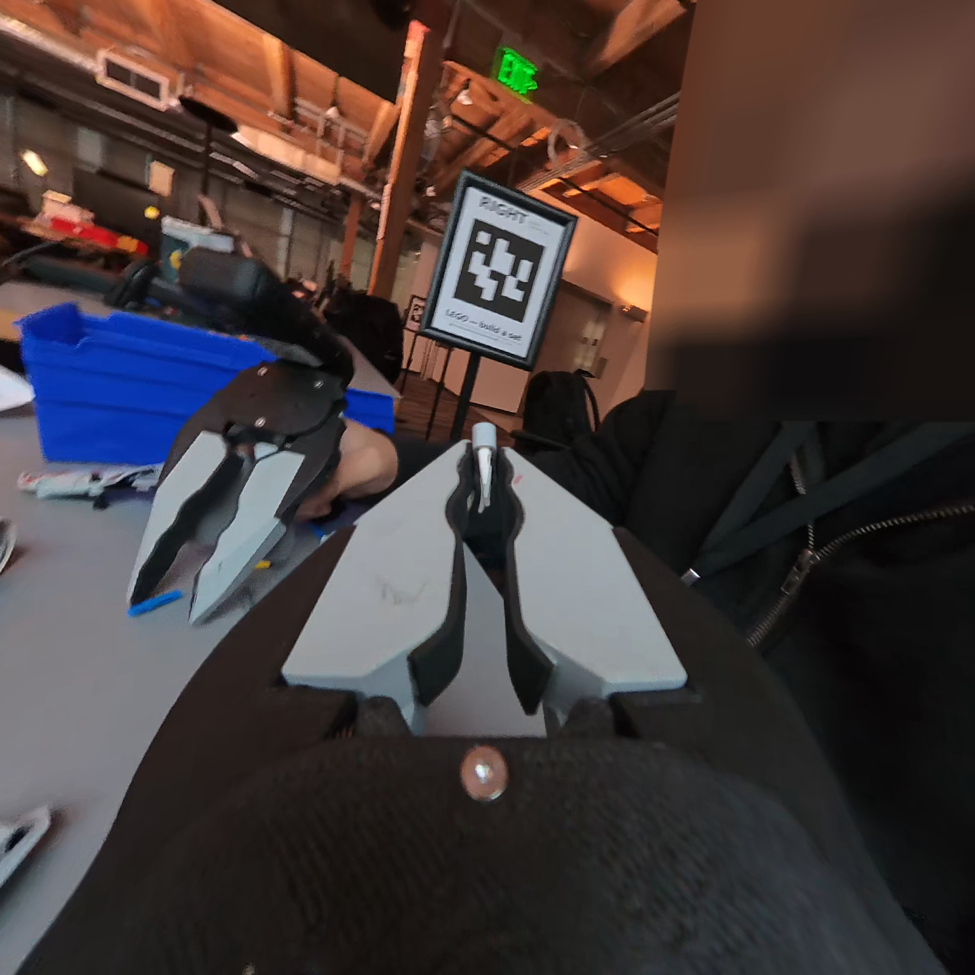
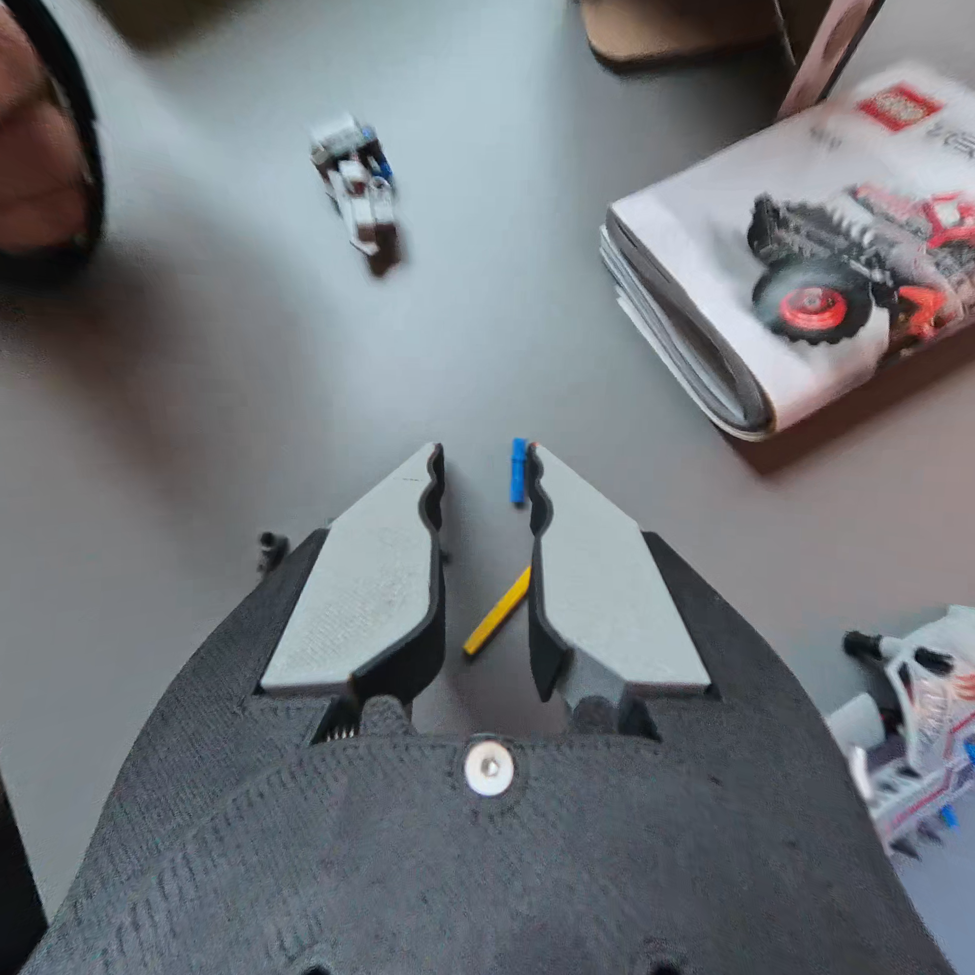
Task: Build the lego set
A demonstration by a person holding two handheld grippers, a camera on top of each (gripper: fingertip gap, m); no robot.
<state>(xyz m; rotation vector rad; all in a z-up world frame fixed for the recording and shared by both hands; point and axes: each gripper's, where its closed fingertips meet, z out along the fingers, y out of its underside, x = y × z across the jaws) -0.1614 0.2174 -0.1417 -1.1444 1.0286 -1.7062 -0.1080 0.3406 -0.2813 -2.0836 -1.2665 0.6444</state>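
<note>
The left gripper [image 1: 483, 448] is clamped on a small grey peg [image 1: 483, 464]; the right gripper [image 2: 483, 448], fingers apart, points down at the grey table [image 2: 211, 422] with a blue pin [image 2: 518, 471] lying against one fingertip. A folded instruction booklet [image 2: 738, 295] bears a red logo and a tractor picture, blurred and cut off at the frame's edge. A framed sign [image 1: 498, 269] with a black-and-white marker carries print, and a green ceiling sign [image 1: 517, 71] glows, smeared.

Booklet [image 2: 791, 295] cut off at right edge; white lego assembly [image 2: 907, 754] cropped too; small model [image 2: 356, 184] motion-blurred; yellow piece [image 2: 498, 612] partly hidden behind right tongs [image 2: 485, 459].
</note>
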